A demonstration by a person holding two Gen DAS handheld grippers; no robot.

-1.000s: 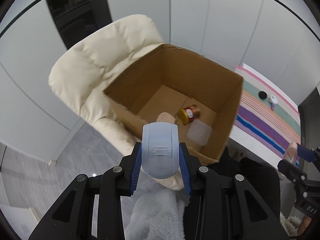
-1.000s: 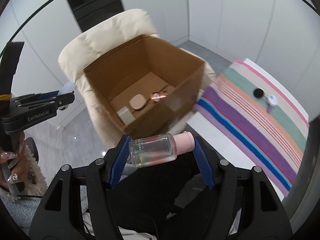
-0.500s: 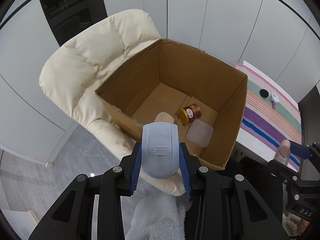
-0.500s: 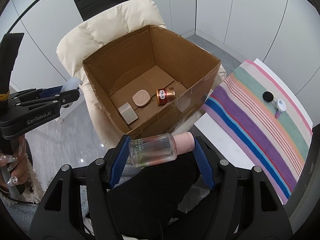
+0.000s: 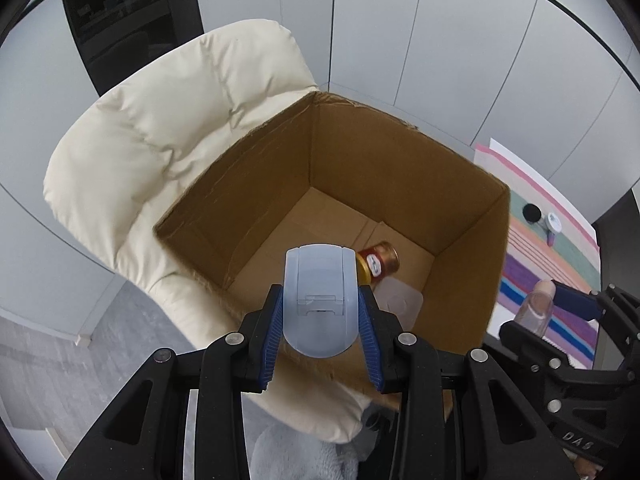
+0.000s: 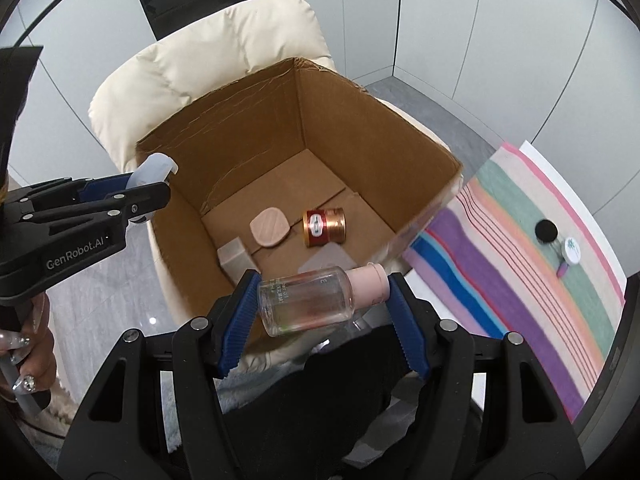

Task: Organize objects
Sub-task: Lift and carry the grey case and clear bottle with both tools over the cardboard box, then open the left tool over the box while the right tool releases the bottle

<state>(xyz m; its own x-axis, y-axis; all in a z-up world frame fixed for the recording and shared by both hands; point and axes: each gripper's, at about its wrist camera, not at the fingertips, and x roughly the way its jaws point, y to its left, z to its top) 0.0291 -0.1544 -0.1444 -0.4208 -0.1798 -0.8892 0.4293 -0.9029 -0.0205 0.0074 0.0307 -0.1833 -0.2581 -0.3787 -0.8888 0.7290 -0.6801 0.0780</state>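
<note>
My left gripper is shut on a pale blue plastic case, held over the near rim of an open cardboard box. My right gripper is shut on a clear bottle with a pink cap, held sideways above the box's near edge. Inside the box lie a red and gold can, a pink flat compact, a grey cube and a frosted square lid. The can also shows in the left wrist view.
The box sits on a cream padded chair. To the right, a striped cloth on a table holds a black round cap and a small white jar. White wall panels stand behind.
Both grippers have moved forward and closer to the box, now over its near rim. Each keeps hold of its object.
</note>
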